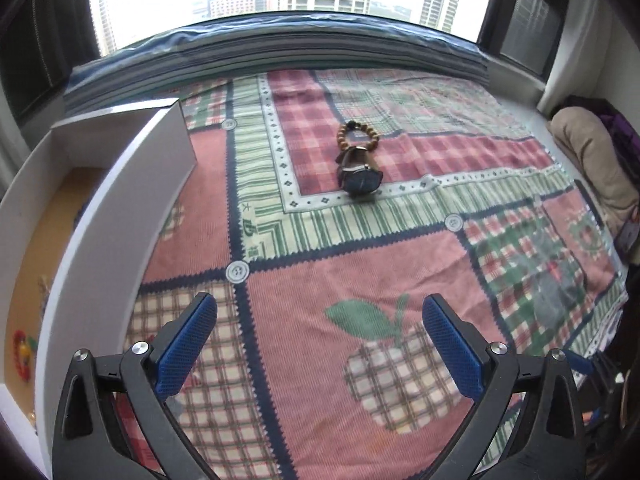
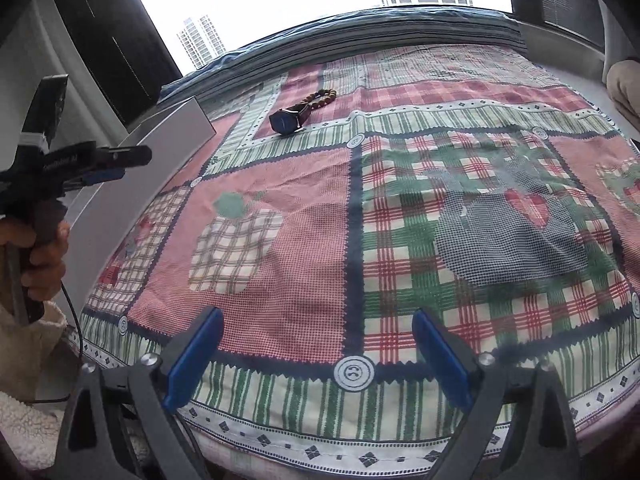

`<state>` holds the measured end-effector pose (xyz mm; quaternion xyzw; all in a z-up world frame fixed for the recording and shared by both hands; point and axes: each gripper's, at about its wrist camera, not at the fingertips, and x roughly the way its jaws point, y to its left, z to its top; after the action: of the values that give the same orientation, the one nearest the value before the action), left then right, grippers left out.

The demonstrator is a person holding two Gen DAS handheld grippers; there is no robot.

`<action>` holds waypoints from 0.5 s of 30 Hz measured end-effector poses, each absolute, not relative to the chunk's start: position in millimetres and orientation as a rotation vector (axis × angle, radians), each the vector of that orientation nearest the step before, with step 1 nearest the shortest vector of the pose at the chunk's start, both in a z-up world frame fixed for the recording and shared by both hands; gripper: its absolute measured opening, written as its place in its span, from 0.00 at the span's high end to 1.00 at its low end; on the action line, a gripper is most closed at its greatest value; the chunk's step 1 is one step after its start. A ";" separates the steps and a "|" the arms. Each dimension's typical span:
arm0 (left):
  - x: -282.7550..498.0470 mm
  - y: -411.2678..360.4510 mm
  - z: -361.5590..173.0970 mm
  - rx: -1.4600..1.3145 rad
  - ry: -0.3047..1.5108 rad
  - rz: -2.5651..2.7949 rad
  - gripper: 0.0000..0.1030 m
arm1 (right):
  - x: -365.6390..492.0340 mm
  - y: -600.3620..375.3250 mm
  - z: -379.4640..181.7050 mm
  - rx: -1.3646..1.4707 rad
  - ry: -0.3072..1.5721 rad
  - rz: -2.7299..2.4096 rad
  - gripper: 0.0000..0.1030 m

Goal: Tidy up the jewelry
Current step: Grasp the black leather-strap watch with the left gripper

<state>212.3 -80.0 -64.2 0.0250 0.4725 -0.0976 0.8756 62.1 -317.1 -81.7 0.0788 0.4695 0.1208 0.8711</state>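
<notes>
Watch point(image 1: 361, 176) touching bead bracelet point(image 1: 357, 136), well ahead of spread jaws

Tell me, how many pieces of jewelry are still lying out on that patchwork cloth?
2. A dark-faced watch lies near the cloth's far middle, and a wooden bead bracelet sits just behind it, touching or nearly so. More pieces already lie in the white box at left, partly hidden.
</notes>
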 end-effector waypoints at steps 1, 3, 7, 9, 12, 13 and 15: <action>221.6 -85.1 -64.7 0.067 0.989 -0.211 0.01 | 61.1 -319.4 -80.8 0.152 0.977 0.243 0.05; 241.8 -90.4 -60.3 0.073 0.974 -0.212 0.01 | 58.7 -326.9 -79.0 0.145 0.970 0.230 0.05; 293.8 -86.4 -47.7 -0.036 0.963 -0.227 0.01 | 57.4 -344.5 -80.0 0.167 0.976 0.189 0.05; 318.0 -86.8 -48.7 -0.098 0.989 -0.244 0.01 | 57.6 -349.6 -80.7 0.178 0.974 0.174 0.05; 348.1 -103.1 -64.4 -0.092 1.035 -0.269 0.01 | 58.8 -351.3 -81.7 0.207 0.970 0.181 0.05; 356.3 -111.9 -73.4 -0.057 1.048 -0.265 0.01 | 59.3 -350.1 -81.5 0.215 0.970 0.190 0.05; 367.2 -127.2 -92.4 -0.001 1.072 -0.239 0.01 | 60.7 -344.7 -80.3 0.214 0.971 0.207 0.05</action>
<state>367.2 -127.2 -92.4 -0.0004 0.5096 -0.1138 0.8528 60.7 -344.7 -80.3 0.1023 0.4647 0.0991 0.8739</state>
